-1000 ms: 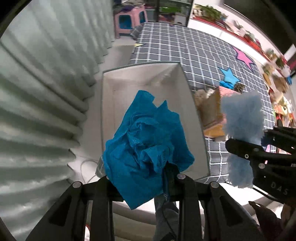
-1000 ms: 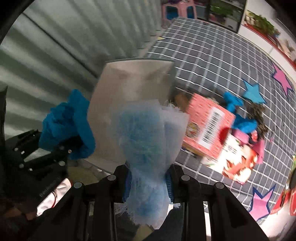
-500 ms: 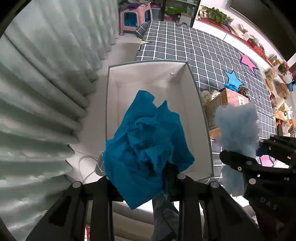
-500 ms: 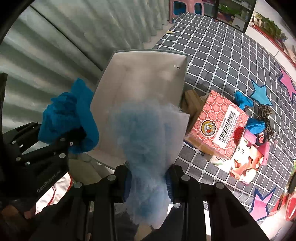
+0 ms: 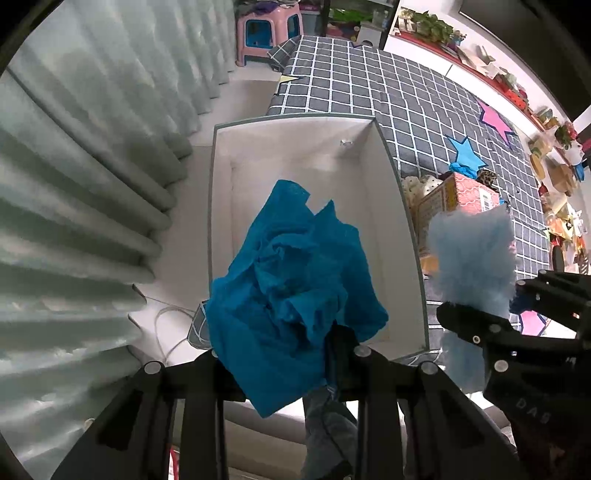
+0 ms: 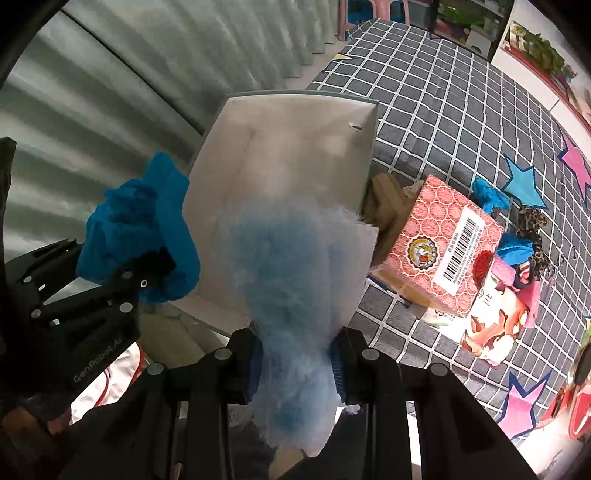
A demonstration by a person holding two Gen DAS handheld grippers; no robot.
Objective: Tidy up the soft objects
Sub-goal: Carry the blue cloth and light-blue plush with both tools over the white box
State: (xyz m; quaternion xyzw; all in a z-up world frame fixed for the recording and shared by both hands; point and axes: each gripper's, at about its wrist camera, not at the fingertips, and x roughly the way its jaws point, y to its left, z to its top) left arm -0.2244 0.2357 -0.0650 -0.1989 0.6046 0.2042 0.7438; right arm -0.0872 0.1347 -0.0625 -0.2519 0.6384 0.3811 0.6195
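Observation:
My left gripper (image 5: pixel 291 354) is shut on a crumpled bright blue cloth (image 5: pixel 291 291), which hangs over the near half of an open white box (image 5: pixel 402 236). My right gripper (image 6: pixel 297 350) is shut on a fluffy pale blue cloth (image 6: pixel 295 266), held above the box's (image 6: pixel 291 147) near right corner. In the left wrist view the pale blue cloth (image 5: pixel 472 254) and the right gripper (image 5: pixel 476 317) hang just right of the box. In the right wrist view the bright blue cloth (image 6: pixel 140 225) and left gripper (image 6: pixel 147 273) sit left of the box.
A grey checked mat (image 5: pixel 406 92) with star patches lies under and beyond the box. Right of the box stand a red patterned carton (image 6: pixel 443 243), a brown item (image 6: pixel 384 199) and several small cloths (image 6: pixel 513 243). Pale curtains (image 5: pixel 74 184) hang on the left; a pink stool (image 5: pixel 266 33) stands far off.
In both views the box and mat look smaller and sit further from the cameras, with more of the box floor showing. Both cloths stay held the same way.

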